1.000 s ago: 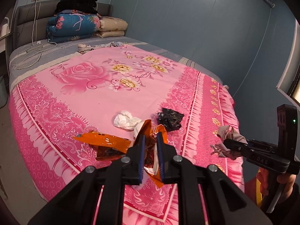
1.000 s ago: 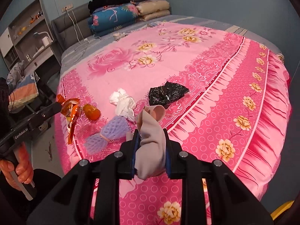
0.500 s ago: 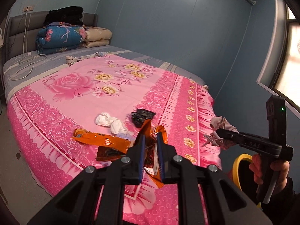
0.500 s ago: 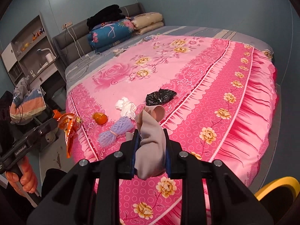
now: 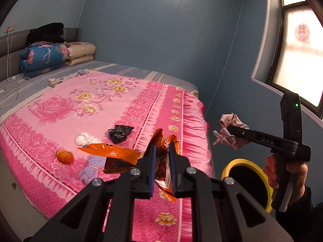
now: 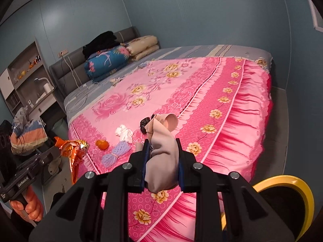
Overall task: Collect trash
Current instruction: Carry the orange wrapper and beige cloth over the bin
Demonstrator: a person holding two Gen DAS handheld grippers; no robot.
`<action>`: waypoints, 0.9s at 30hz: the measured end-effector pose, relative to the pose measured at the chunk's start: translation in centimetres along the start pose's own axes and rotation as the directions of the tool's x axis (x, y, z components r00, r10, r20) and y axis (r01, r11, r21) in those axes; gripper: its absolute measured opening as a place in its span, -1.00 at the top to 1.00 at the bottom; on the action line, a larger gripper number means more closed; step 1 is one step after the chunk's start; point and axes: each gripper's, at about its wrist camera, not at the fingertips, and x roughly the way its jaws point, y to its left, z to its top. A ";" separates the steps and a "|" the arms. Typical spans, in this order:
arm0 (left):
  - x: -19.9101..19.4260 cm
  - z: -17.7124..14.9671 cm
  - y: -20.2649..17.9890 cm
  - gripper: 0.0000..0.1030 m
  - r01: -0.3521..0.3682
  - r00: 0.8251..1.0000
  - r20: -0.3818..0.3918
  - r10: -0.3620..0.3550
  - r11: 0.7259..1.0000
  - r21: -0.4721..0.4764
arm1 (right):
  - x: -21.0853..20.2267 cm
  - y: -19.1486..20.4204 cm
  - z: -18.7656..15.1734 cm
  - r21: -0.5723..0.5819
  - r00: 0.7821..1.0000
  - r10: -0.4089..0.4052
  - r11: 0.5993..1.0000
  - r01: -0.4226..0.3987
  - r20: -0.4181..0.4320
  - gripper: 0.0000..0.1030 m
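Note:
My left gripper (image 5: 162, 151) is shut on a crumpled orange foil wrapper (image 5: 113, 153), held in the air off the bed's near corner; the same wrapper (image 6: 73, 148) shows at the left of the right wrist view. My right gripper (image 6: 162, 147) is shut on a wad of beige-pink cloth (image 6: 161, 157), also seen as the wad (image 5: 230, 130) at the right. On the pink bedspread (image 5: 60, 109) lie a white tissue wad (image 5: 84, 139), a black plastic bag (image 5: 120, 133), an orange fruit (image 5: 64, 156) and a purple foam net (image 5: 89, 170). A yellow-rimmed bin (image 5: 247, 178) stands on the floor below my right gripper.
Folded quilts (image 5: 44, 57) and cables lie at the bed's head. A shelf unit (image 6: 26, 80) and a pile of clothes (image 6: 26, 135) stand left of the bed. A blue wall and a window (image 5: 298, 60) close the right side. The yellow-rimmed bin (image 6: 282, 199) is at lower right.
Both grippers have pulled back and risen from the bed, each keeping its load. The bed looks smaller and farther, and the yellow-rimmed bin has come into view.

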 end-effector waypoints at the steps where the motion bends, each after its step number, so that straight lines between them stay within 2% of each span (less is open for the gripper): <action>1: 0.0 0.0 -0.6 0.78 0.009 1.000 0.002 -0.009 1.000 0.008 | -0.8 -0.4 0.0 0.006 1.000 -0.006 1.000 0.005 0.013 0.56; 6: 0.0 0.0 -3.0 0.78 0.055 0.998 -0.008 -0.055 0.998 0.041 | -3.7 -2.1 -0.1 0.034 0.998 -0.035 0.999 0.033 0.046 0.55; 15: 1.4 -0.4 -8.1 0.78 0.178 0.983 -0.058 -0.173 0.980 0.086 | -7.9 -5.0 -0.7 0.113 0.989 -0.110 0.989 0.099 0.095 0.55; 20: 2.3 -0.6 -11.1 0.78 0.251 0.967 -0.082 -0.243 0.962 0.107 | -10.1 -6.9 -1.1 0.156 0.981 -0.163 0.977 0.146 0.105 0.55; 27: 4.1 -1.7 -14.8 0.78 0.352 0.931 -0.148 -0.334 0.929 0.113 | -12.4 -9.6 -2.1 0.216 0.966 -0.235 0.954 0.208 0.108 0.54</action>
